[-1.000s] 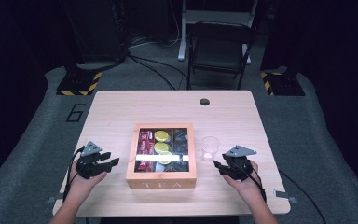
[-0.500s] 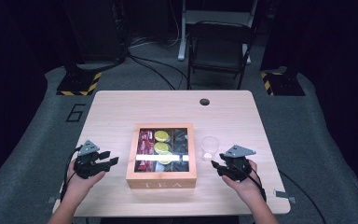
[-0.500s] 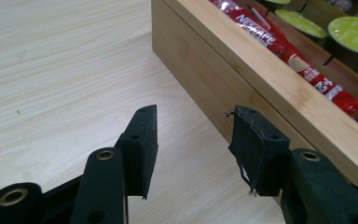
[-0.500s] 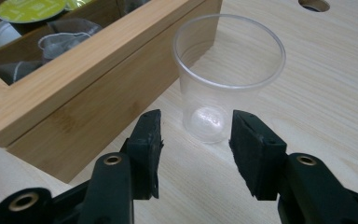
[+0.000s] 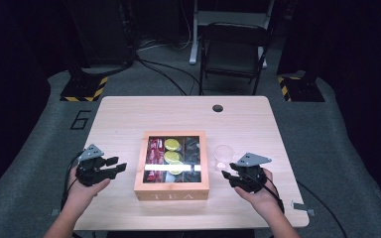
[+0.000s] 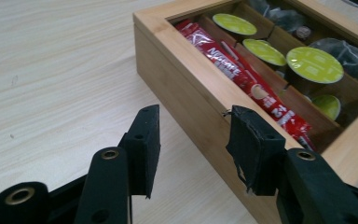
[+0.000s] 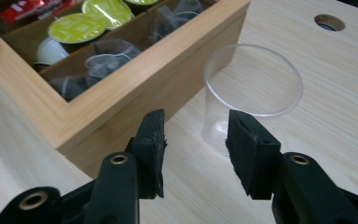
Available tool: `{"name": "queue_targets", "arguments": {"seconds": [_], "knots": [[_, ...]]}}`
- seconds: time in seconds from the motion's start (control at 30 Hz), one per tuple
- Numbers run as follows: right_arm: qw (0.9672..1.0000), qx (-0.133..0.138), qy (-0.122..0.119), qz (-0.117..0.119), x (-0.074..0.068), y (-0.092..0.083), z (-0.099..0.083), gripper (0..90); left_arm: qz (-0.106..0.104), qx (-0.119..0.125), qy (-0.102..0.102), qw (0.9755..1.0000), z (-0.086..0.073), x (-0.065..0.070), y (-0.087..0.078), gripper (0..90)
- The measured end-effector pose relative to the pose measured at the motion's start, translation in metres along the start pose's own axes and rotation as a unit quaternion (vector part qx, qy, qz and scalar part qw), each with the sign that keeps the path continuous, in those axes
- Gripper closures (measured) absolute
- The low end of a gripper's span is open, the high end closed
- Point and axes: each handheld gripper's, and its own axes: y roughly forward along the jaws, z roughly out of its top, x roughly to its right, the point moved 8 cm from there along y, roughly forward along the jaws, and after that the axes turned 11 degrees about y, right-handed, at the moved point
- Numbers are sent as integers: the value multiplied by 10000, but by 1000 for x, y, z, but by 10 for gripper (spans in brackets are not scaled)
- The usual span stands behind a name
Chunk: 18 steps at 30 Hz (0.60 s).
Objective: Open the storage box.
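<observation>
High view: tea box (image 5: 171, 190) between both grippers.

High view overhead, gripper views close, sharing tea box (image 5: 171, 163)

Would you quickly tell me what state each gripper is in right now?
Left gripper: open, holding nothing, jaws just been closing, beside the tea box.
Right gripper: open, holding nothing, jaws just been closing, near the clear cup.
</observation>
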Motion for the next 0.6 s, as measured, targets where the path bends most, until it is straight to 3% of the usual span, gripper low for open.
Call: {"name": "queue_targets", "arguments": {"seconds": [0.1,0.3,0.37,0.6], "knots": [[9999,48,0,150,-9,-5,0,574,-67,63,103,9999,1,8,-3,536],[9994,135,-65,324,-22,-8,1,547,-102,114,117,9998,-2,19,-7,509],[9992,234,-170,291,-27,-11,3,528,-86,147,85,9998,-2,22,-10,486],[9991,240,-107,321,-32,-11,3,543,-93,110,252,9996,-1,26,-14,476]]}}
